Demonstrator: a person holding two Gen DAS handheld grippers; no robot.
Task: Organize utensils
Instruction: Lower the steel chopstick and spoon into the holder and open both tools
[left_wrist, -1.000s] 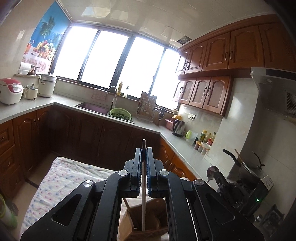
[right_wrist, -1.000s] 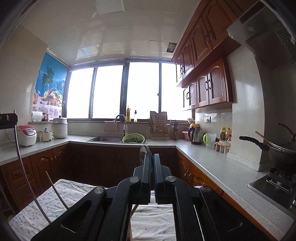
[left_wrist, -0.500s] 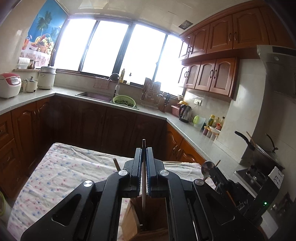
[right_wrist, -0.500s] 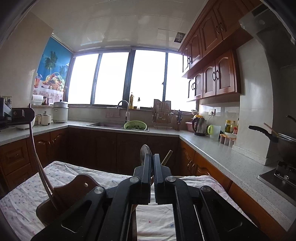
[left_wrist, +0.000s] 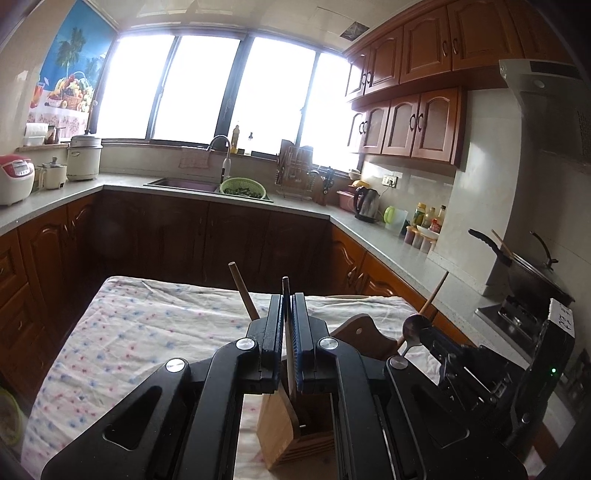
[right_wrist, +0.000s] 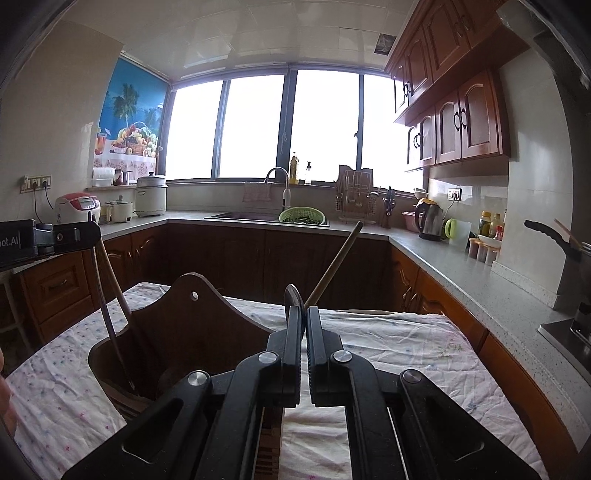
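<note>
My left gripper (left_wrist: 287, 299) is shut on a thin dark chopstick (left_wrist: 285, 288) that stands upright. Its lower end reaches down into the wooden utensil holder (left_wrist: 280, 424) just below the fingers. My right gripper (right_wrist: 305, 310) is shut on a metal spoon (right_wrist: 293, 295), bowl upward, beside the holder (right_wrist: 192, 325). In the left wrist view the right gripper (left_wrist: 424, 332) and its spoon (left_wrist: 413, 325) show at the right. In the right wrist view the left gripper (right_wrist: 90, 229) holds the chopstick (right_wrist: 110, 325) over the holder. Two wooden handles (left_wrist: 240, 291) (right_wrist: 334, 266) lean out of the holder.
The holder stands on a table under a flowered cloth (left_wrist: 147, 325) (right_wrist: 388, 343). Kitchen counters run round behind, with a sink and green colander (right_wrist: 302, 216), a kettle (right_wrist: 428, 218) and a wok (left_wrist: 532, 269) at the right. A hand (right_wrist: 3, 387) shows at the left edge.
Both grippers have sunk toward the table, each still shut on its utensil. The chopstick's lower end has gone deeper into the holder, and the holder now fills more of both views.
</note>
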